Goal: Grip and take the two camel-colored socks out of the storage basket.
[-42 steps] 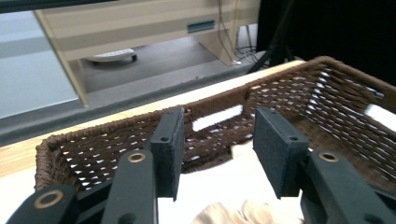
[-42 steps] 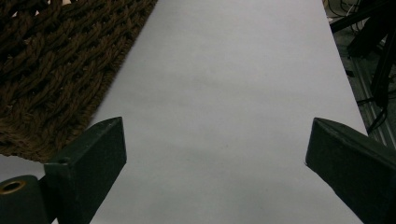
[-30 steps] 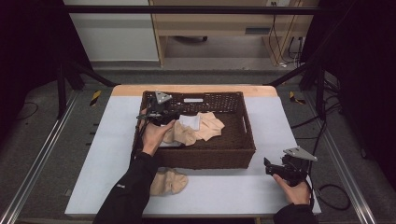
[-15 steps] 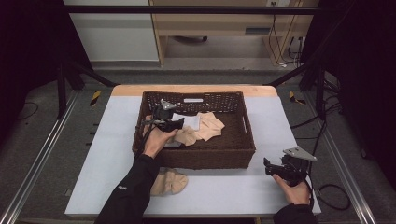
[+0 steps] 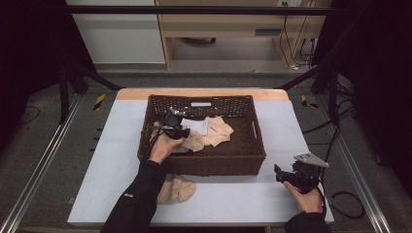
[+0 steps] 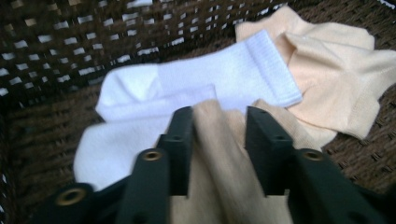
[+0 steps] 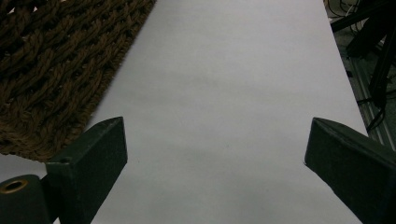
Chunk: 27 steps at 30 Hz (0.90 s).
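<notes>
The left gripper (image 6: 218,135) sits inside the dark brown woven wicker basket (image 5: 252,160), centre of the high view. Its jaws have just been closing and now pinch a raised fold of the beige cotton sock (image 6: 222,186), which lies on the basket floor at lower centre of the left gripper view. A white ribbed-cuff sock (image 6: 187,88) lies just behind it, and a second beige sock (image 6: 336,70) occupies the upper right.

Handling judgement: the beige cotton sock is light, soft and limp. It will drape and stretch when lifted, and it may drag the touching white ribbed-cuff sock along. Grasp a bunched fold near mid-length, as the jaws do now, not a single edge.

Compared with the earlier high view, the left gripper has descended deeper into the basket onto the socks.

The right gripper (image 7: 215,163) rests at lower right of the high view, over the pale grey table surface (image 7: 224,93), jaws spread wide and empty. A beige sock bundle (image 5: 177,189) lies on the table in front of the basket.
</notes>
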Each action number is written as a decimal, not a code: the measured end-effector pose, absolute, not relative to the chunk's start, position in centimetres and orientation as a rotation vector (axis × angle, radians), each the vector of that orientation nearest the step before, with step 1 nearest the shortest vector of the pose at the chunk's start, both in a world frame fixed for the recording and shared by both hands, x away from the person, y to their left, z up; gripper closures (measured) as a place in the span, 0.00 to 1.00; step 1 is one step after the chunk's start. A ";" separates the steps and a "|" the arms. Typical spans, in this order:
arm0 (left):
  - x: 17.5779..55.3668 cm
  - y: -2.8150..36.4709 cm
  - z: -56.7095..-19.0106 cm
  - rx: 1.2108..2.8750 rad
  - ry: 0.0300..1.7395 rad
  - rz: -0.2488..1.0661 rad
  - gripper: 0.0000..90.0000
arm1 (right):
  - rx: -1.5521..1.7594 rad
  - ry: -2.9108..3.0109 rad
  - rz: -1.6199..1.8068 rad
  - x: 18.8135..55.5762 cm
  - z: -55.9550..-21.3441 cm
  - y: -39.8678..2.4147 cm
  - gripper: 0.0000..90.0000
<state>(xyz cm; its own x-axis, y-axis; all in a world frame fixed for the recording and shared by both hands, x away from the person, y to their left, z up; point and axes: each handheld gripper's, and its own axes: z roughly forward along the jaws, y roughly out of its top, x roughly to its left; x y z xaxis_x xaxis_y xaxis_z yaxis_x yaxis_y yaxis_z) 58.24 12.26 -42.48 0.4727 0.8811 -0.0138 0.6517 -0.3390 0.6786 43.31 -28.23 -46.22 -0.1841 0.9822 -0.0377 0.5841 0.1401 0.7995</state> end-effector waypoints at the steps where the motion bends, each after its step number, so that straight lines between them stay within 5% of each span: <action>1: 58.2 12.2 -42.4 2.107 1.276 0.477 0.73 | 1.501 1.843 0.886 43.3 -46.2 -28.2 0.07; 8: 58.0 12.1 -42.2 2.125 1.271 0.476 0.94 | 1.502 1.845 0.878 43.4 -46.3 -28.2 0.07; 27: 55.1 12.9 -36.5 1.723 1.005 0.553 0.95 | 1.503 1.840 0.887 43.3 -46.2 -28.2 0.07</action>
<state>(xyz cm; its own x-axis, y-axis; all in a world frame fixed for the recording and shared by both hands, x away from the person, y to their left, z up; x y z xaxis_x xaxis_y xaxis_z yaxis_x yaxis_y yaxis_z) 55.12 12.90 -36.51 0.5460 0.8321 -0.0972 0.3627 -0.1302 0.9228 43.34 -28.21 -46.20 -0.1824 0.9826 -0.0358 0.5844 0.1376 0.7997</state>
